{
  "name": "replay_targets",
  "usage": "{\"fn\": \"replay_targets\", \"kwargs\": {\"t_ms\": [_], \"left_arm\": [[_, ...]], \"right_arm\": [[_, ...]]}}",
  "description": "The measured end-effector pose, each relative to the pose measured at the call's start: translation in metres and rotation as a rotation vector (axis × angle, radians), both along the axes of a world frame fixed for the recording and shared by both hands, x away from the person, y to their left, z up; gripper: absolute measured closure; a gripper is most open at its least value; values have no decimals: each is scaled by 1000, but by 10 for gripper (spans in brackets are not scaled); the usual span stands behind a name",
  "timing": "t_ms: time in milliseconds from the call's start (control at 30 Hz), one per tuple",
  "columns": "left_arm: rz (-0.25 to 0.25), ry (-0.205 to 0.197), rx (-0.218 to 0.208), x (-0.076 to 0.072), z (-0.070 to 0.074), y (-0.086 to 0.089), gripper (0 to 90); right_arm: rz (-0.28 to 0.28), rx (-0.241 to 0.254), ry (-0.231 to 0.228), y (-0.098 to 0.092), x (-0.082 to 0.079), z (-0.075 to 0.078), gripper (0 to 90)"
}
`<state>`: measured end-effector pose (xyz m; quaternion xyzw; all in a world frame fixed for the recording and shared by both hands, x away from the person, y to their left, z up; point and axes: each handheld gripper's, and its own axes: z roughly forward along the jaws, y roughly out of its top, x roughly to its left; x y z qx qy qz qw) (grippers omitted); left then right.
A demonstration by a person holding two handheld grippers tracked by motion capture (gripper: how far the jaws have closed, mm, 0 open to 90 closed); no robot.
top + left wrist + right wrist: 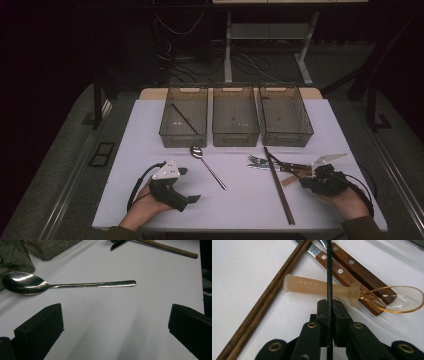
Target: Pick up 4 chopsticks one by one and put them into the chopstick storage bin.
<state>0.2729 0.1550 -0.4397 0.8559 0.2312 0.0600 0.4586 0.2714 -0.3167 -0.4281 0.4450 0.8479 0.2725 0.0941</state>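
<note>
Right gripper (329, 302) (312, 182): shut tight on a thin black stick (329, 270), pads pressed to either side of it, no gap visible. Stick upright in the right gripper view, running from between the jaws up across an amber plastic spoon (322, 287) and two wooden-handled pieces of cutlery (348, 271). Whether it touches them, cannot tell. Pair of brown wooden chopsticks (264, 300) (279, 185) alongside, laid slantwise on the white table (240, 200).

Left gripper (189, 185) (115, 322): wide open, nothing between the jaws, bare table beneath. Metal spoon (67, 285) (207, 167) just ahead of it, flat on the table, bowl toward the bins, untouched.

Far side of the table: three clear bins in a row. Left bin (167, 131) with one black stick (185, 119) lying slantwise inside. Contents of the middle bin (235, 137) and right bin (287, 139) too small to tell.

Held stick located at the right near part of the table, beside the cutlery heap.
</note>
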Motion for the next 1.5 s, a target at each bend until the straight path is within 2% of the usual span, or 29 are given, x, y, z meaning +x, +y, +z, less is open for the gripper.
{"fn": "replay_targets", "kwargs": {"t_ms": [400, 567, 633, 767, 1067, 1500], "left_arm": [[-6, 0, 4, 0, 0, 0, 0], [-7, 0, 4, 0, 0, 0, 0], [-4, 2, 1, 0, 0, 0, 0], [-1, 3, -3, 0, 0, 0, 0], [9, 4, -17, 1, 0, 0, 0], [23, 0, -17, 0, 0, 0, 0]], "right_arm": [[-15, 36, -4, -8, -1, 5, 854], [-10, 66, -21, -12, -1, 10, 854], [-8, 97, -31, -13, 0, 13, 854], [8, 128, -40, -12, 1, 18, 854], [69, 183, -66, 3, 5, 27, 854], [124, 206, -76, 33, 25, 34, 854]]}}
